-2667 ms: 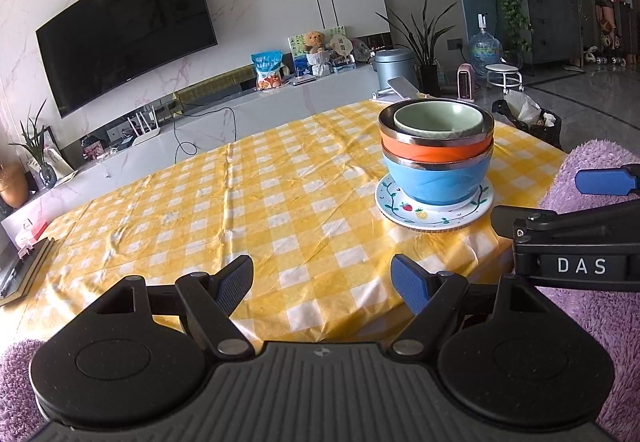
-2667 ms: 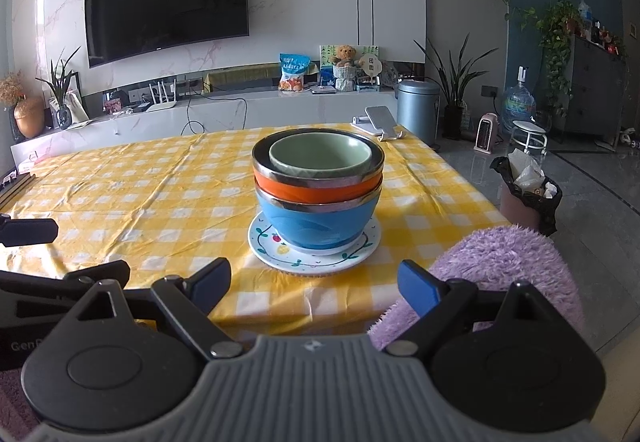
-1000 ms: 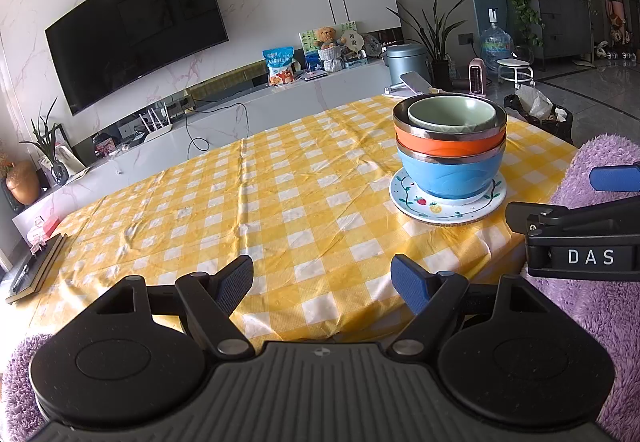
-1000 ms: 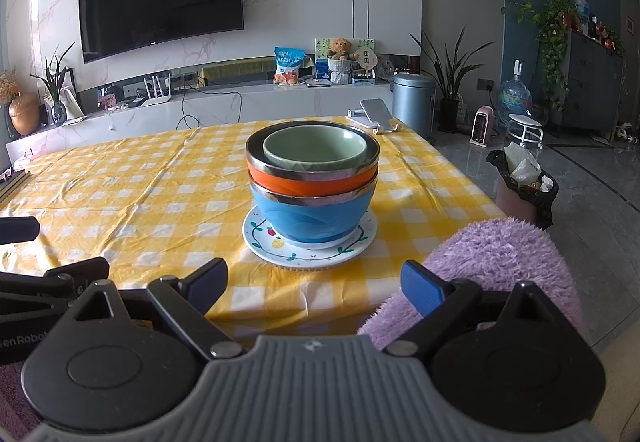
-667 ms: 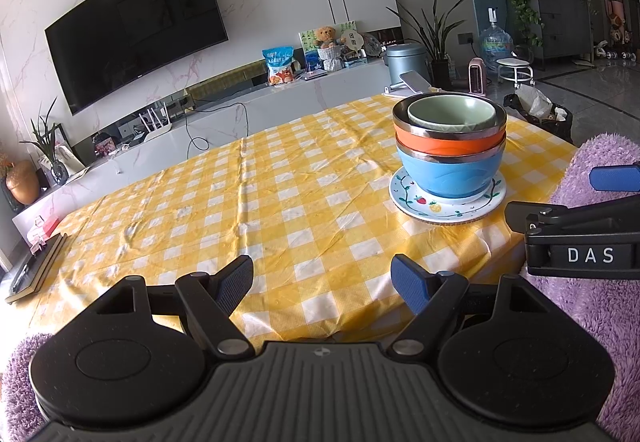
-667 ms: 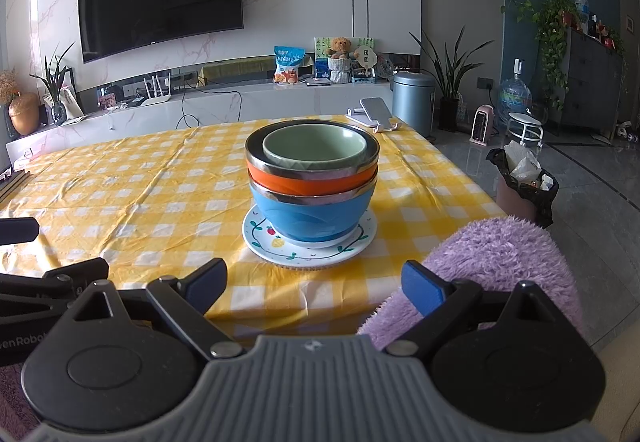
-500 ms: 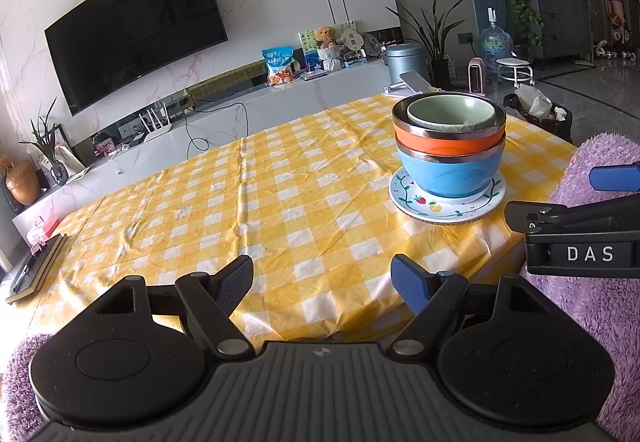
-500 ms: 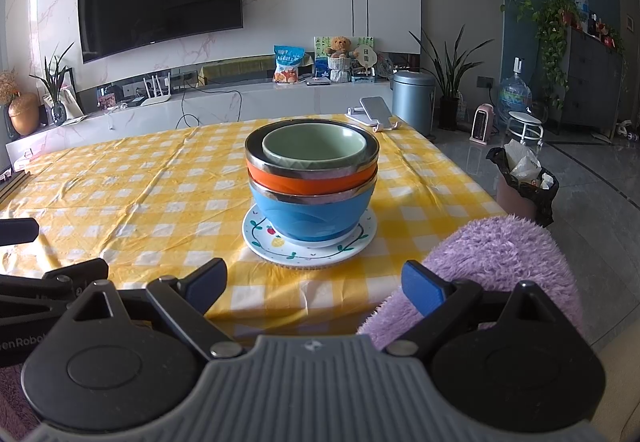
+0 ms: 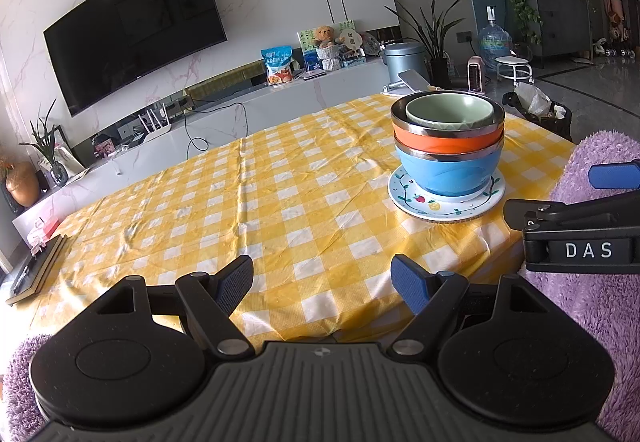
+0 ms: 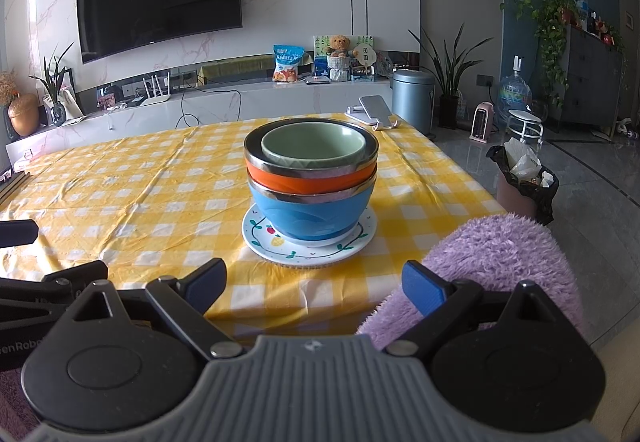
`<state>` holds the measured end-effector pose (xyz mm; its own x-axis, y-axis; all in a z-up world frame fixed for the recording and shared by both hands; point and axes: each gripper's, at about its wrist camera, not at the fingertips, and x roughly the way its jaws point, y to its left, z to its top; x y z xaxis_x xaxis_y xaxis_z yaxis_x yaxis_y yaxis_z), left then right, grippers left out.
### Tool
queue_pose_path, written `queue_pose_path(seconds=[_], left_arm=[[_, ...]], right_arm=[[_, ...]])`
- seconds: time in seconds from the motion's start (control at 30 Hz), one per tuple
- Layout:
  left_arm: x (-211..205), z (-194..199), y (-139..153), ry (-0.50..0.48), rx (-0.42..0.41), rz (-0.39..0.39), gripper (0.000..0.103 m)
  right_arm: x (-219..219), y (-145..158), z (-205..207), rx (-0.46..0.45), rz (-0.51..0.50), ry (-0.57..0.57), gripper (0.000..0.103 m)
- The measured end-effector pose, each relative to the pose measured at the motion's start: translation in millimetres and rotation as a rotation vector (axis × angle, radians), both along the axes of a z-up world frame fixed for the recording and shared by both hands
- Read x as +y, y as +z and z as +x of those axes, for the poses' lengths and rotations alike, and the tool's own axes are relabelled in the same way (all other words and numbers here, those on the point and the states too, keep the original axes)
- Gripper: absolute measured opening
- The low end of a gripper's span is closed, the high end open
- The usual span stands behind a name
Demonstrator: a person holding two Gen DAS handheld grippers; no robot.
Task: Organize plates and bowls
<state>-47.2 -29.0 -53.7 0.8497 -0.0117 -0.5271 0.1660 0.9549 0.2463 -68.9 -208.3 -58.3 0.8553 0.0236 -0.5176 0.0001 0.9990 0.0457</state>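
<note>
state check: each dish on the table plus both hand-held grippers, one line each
green bowl: upright, empty, nested in the orange bowl, top of stack
orange bowl: upright, nested in the blue bowl
blue bowl: upright, standing on the plate
plate: flat on the yellow checked tablecloth, bottom of stack
left hand-held gripper: open, holding nothing
right hand-held gripper: open, holding nothing, short of the stack

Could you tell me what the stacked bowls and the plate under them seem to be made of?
Green bowl: probably glazed ceramic, with a thick rim and a soft sheen. Orange bowl and blue bowl: bright, mirror-like metal rims, likely steel, over matte coloured shells, perhaps plastic. Plate: glossy white with painted fruit and vines, likely ceramic, though melamine is possible.
</note>
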Motion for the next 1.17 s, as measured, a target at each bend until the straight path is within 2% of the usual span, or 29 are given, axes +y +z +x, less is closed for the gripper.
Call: queue_pose_path(seconds=[1.17], left_arm=[[-0.6, -4.3, 3.2, -0.01, -0.015, 0.014, 0.092]], right_arm=[[-1.2, -1.5, -1.6, 0.006, 0.002, -0.001, 0.094]])
